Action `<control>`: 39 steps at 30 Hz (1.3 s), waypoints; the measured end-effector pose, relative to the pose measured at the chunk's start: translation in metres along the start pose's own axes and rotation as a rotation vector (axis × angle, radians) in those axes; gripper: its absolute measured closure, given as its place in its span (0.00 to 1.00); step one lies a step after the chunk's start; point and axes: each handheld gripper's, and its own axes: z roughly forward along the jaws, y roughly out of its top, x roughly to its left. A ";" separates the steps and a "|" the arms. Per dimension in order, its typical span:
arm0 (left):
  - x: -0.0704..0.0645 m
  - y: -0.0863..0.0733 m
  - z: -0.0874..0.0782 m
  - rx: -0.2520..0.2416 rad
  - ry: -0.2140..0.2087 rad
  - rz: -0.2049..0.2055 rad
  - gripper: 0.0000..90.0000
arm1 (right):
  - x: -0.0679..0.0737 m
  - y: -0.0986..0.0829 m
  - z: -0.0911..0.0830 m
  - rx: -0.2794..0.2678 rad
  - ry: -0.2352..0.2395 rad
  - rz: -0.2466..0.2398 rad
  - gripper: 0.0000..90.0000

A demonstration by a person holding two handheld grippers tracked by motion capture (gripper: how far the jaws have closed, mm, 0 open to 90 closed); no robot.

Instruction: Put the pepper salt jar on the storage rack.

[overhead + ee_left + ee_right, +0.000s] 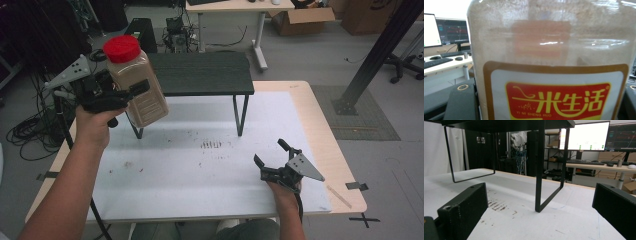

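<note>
A: Starting nearest the person, what sits in front of the black slatted riser shelf (200,73)?

B: The right gripper (272,158) rests low on the white mat (200,170), on the near side of the shelf and to its right, jaws spread wide with nothing between them. Its own view looks under the shelf past a thin black leg (539,170).

A: And the left gripper (131,96)?

B: Raised at the shelf's left front corner, clamped on a clear plastic jar of beige powder with a red screw cap (136,80). The jar tilts, cap leaning away from the shelf, held clear of the mat.

A: Anything closer up?

B: A red and yellow label (556,100) with Chinese characters, a black jaw either side.
</note>
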 end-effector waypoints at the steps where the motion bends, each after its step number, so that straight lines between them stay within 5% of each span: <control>1: 0.000 0.000 0.000 0.000 0.000 0.000 0.28 | 0.000 0.000 0.000 0.000 0.000 0.000 0.00; 23: 0.021 0.026 0.019 0.000 0.023 0.013 0.28 | -0.001 0.000 0.000 -0.001 0.000 0.002 0.00; 39: 0.057 0.024 0.043 0.021 0.069 -0.010 0.28 | -0.001 0.000 0.000 0.002 0.000 0.005 0.00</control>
